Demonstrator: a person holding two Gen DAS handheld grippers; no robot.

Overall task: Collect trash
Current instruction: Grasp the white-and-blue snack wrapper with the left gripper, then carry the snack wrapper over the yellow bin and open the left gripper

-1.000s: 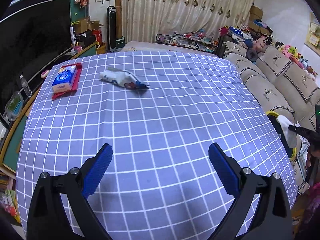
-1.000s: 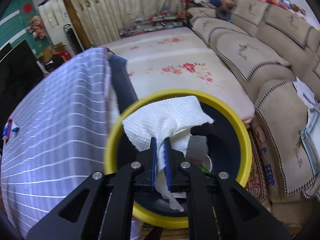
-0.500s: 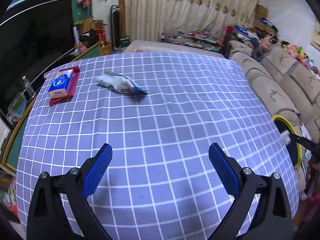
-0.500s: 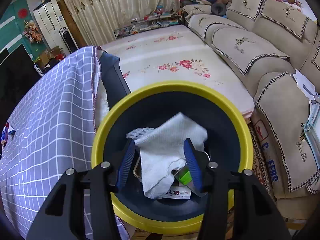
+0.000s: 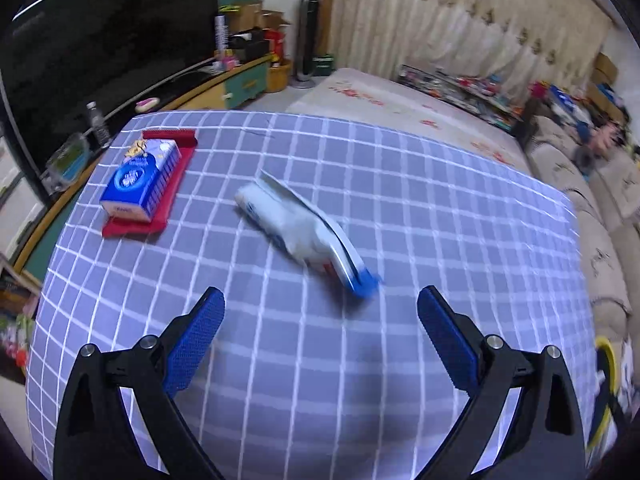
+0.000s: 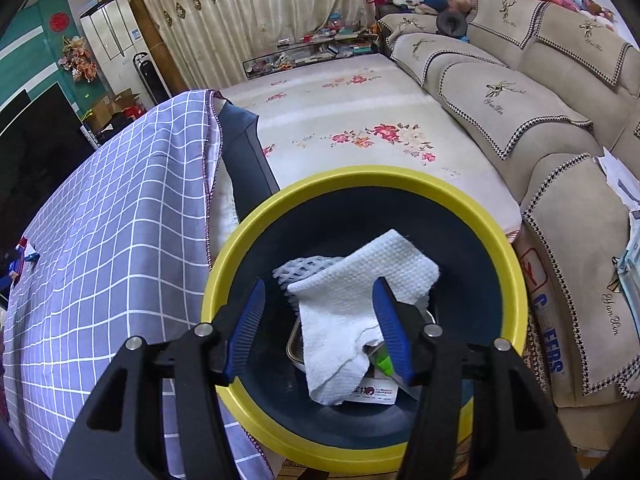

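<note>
The right gripper (image 6: 320, 316) hangs over the mouth of the yellow-rimmed bin (image 6: 496, 236), its blue-padded jaws parting and pressing on nothing; the white paper towel (image 6: 352, 292) seen between them lies loose below, inside the bin, draped over a white foam net (image 6: 296, 270) and the edge of a metal tray (image 6: 294, 350), with a small printed card (image 6: 374, 394) just beneath its lower corner. The bin stands just beside the hanging edge of the purple checked tablecloth (image 6: 112, 216), between that cloth and the beige sofa (image 6: 520, 104), with a pale floral mat (image 6: 360, 120) spread beyond the bin toward the curtains (image 6: 248, 12). The left gripper (image 5: 320, 312) has its jaws spread wide and empty above the same purple checked tablecloth (image 5: 440, 220). Near them on the cloth, a little ahead of the fingertips and between them, lies a crumpled white and blue wrapper (image 5: 296, 228), slightly blurred, resting flat and touching neither pad. Farther from the bin, toward the cloth's far left corner, a blue and white tissue pack (image 5: 140, 180) sits on a red tray (image 5: 176, 188), well apart from the wrapper. At the right edge of this view a sliver of the bin's yellow rim (image 5: 606, 364) shows past the table.
</note>
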